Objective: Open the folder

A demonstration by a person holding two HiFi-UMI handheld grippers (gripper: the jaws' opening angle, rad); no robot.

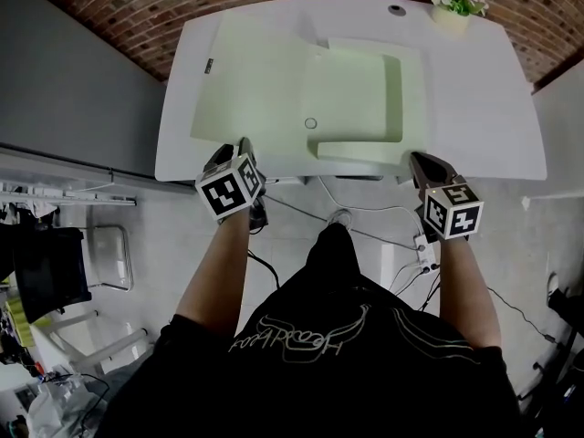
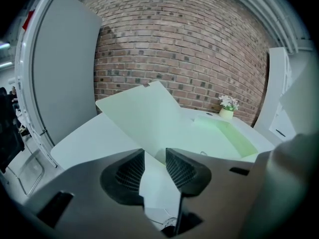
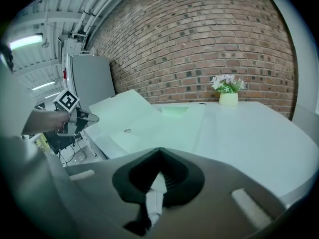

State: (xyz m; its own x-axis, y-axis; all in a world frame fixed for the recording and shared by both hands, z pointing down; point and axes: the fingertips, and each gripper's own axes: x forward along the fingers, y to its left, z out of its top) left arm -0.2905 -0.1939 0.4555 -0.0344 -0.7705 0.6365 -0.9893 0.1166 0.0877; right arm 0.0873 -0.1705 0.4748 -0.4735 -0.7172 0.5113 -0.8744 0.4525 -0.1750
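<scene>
"Folder [image 1: 274, 89] lies spread open, pale green, on the white counter [image 1: 474, 99]. And the claws?"
"Left claw [image 2: 155, 158] is at the left cover's near edge, jaws apart, pinching nothing. Right claw [image 3: 159, 152] is closed and empty, at the counter's near edge beside the folder."
"Any writing?"
"Print on the black shirt [image 1: 319, 349], unreadable."

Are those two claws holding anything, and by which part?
The left gripper holds nothing: its jaws stand apart, an edge of the folder loose between them. The right gripper is shut at that folder's near right corner; whether it pinches it cannot be told.
</scene>
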